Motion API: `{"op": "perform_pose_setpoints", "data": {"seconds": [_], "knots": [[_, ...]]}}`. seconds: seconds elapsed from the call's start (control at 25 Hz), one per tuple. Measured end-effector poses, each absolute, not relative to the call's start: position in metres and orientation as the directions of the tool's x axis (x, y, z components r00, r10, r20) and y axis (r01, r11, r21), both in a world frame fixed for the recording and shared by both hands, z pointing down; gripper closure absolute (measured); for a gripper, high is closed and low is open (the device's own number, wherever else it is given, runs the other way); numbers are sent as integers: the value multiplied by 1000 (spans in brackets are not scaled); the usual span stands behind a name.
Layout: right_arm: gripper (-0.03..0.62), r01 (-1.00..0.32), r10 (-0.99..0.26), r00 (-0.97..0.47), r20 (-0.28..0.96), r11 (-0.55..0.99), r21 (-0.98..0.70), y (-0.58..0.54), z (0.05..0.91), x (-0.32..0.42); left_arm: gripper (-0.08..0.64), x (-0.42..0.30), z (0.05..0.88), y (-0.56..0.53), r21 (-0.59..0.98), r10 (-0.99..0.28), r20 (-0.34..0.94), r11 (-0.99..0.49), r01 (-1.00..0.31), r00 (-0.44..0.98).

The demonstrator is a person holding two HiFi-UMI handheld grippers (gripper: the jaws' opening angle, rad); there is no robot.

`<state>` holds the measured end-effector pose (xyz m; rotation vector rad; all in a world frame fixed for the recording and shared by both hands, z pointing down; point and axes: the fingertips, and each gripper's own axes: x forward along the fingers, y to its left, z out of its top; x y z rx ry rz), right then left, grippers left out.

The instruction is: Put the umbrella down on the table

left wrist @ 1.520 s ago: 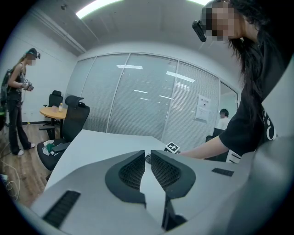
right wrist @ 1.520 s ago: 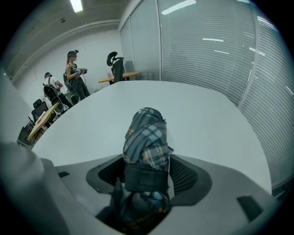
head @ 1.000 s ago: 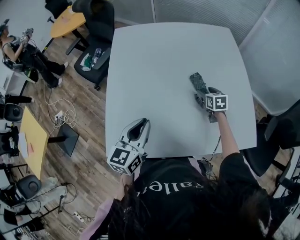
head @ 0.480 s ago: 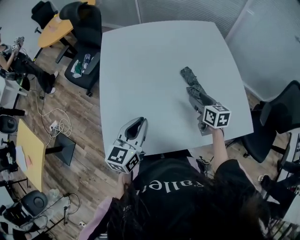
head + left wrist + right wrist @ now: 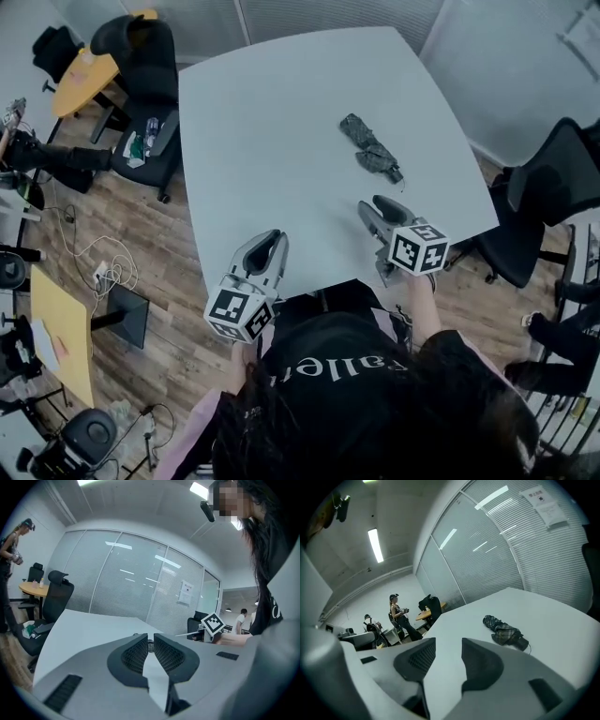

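The folded dark plaid umbrella (image 5: 370, 153) lies on the pale grey table (image 5: 272, 112), free of both grippers; the right gripper view also has the umbrella (image 5: 505, 632) ahead and to the right. My right gripper (image 5: 375, 214) hangs over the table's near right edge, a short way back from the umbrella. Its jaws (image 5: 448, 644) are closing with nothing between them, a gap still showing. My left gripper (image 5: 269, 251) is at the near edge, left of centre, and in its own view the left gripper (image 5: 150, 641) is shut on nothing.
Black office chairs stand at the far left (image 5: 145, 56) and at the right (image 5: 553, 178) of the table. A small orange table (image 5: 80, 75) is beyond the left chair. Cables lie on the wood floor (image 5: 103, 272). A person (image 5: 396, 609) stands far off.
My right gripper has drawn back from the umbrella toward the near edge and risen, its jaws narrowing. The umbrella stays lying on the table. The left gripper has shifted slightly.
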<state>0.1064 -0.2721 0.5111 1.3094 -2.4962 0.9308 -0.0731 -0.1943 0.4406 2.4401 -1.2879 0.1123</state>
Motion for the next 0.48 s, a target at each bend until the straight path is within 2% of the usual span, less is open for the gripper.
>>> {"op": "perform_pose_setpoints", "data": {"seconds": [0.48], "knots": [[481,-798,-704,-592,393,440,-412,-183,497,52,515,-87,449,-148,303,-696,236,-611,-732,678]]}}
